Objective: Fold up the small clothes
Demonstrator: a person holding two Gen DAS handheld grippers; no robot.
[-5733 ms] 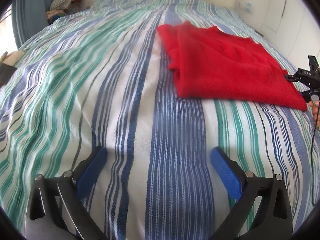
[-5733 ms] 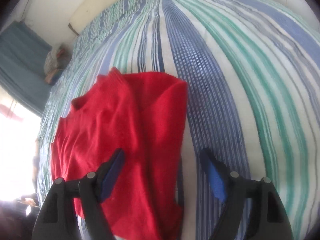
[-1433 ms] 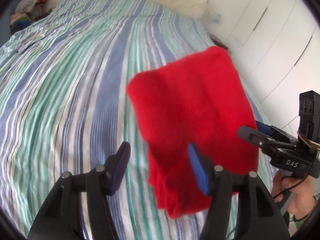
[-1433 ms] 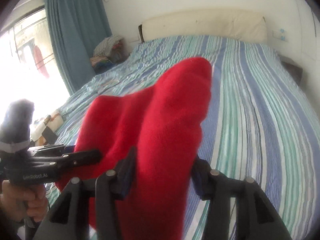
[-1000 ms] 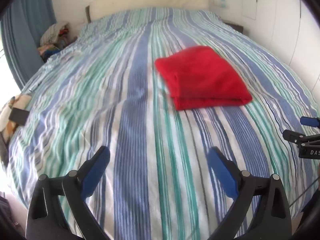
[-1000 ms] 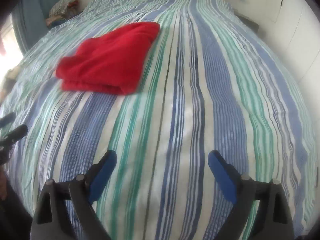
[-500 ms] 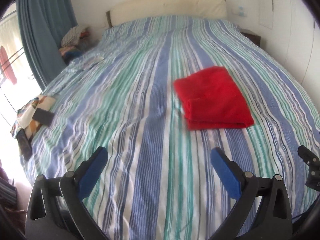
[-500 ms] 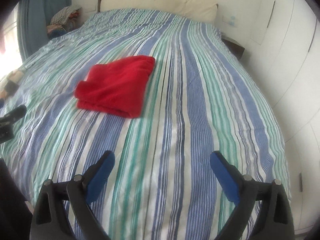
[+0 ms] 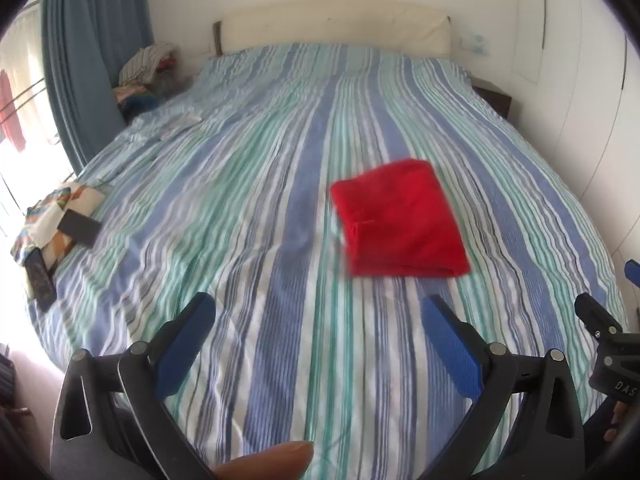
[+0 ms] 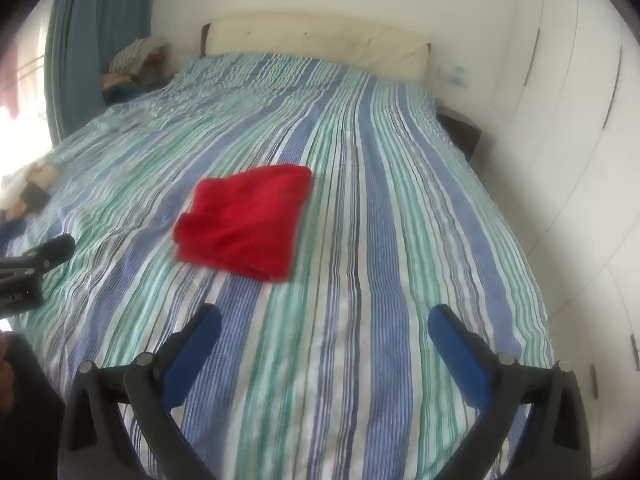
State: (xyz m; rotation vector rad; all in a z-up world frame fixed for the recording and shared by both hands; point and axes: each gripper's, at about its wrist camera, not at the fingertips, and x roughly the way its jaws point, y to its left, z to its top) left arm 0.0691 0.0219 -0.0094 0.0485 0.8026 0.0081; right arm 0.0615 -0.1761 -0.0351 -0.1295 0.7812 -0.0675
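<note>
A red garment [image 9: 402, 220] lies folded into a small rectangle on the striped bed cover [image 9: 260, 184], right of the middle; it also shows in the right wrist view [image 10: 244, 222]. My left gripper [image 9: 318, 316] is open and empty, held above the bed's near end, well short of the garment. My right gripper [image 10: 324, 324] is open and empty, also back from the garment. Each gripper shows at the edge of the other's view, the right one [image 9: 608, 344] and the left one [image 10: 32, 272].
A beige headboard [image 9: 332, 28] and a blue curtain [image 9: 92, 64] stand at the far end. A pile of clothes [image 9: 146, 72] lies by the curtain. A patterned cloth with dark flat objects [image 9: 52, 232] sits at the bed's left edge. White wardrobe doors [image 10: 580, 160] line the right.
Both grippers let go of the folded red garment, which now lies on the bed. Both have pulled back and up, so the garment looks smaller and farther away.
</note>
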